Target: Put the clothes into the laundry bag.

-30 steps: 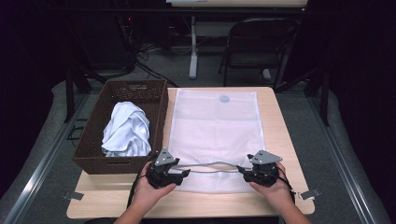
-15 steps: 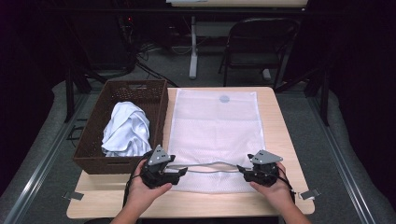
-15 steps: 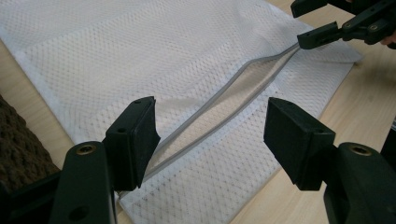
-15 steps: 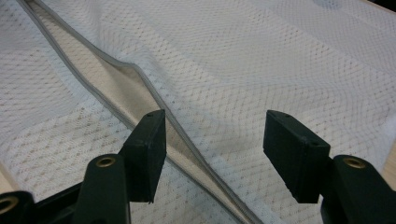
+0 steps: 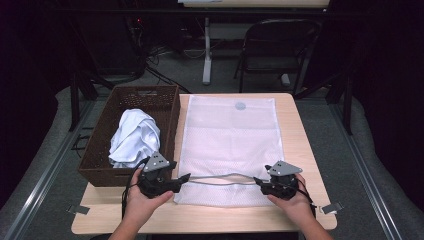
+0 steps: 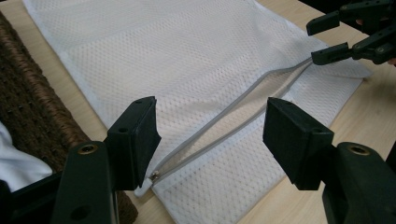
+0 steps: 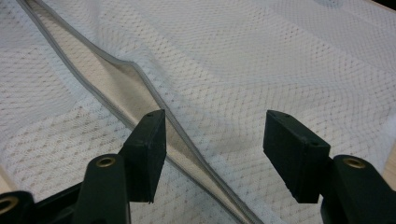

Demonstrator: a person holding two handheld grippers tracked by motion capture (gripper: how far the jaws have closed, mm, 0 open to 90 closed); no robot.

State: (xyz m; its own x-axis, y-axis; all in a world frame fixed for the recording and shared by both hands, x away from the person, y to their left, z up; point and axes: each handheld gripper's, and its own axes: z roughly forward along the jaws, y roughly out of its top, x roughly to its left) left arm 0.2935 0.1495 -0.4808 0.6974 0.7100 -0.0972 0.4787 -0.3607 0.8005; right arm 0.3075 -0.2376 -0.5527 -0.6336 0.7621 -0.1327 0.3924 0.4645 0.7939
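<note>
On worktop, left side: brown woven basket holding crumpled white cloth
Beside basket: white mesh bag lying flat, zipper near front edge gaping
Left gripper: jaws just opening, apart, nothing held, at bag's left corner
Right gripper: jaws apart over zipper's right end, nothing pinched
Free room: bare wood along front edge

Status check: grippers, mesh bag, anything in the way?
Left gripper open, just widened, nothing between fingers. Right gripper open over zipper. Mesh bag flat, unzipped. Basket beside bag, not obstructing.
</note>
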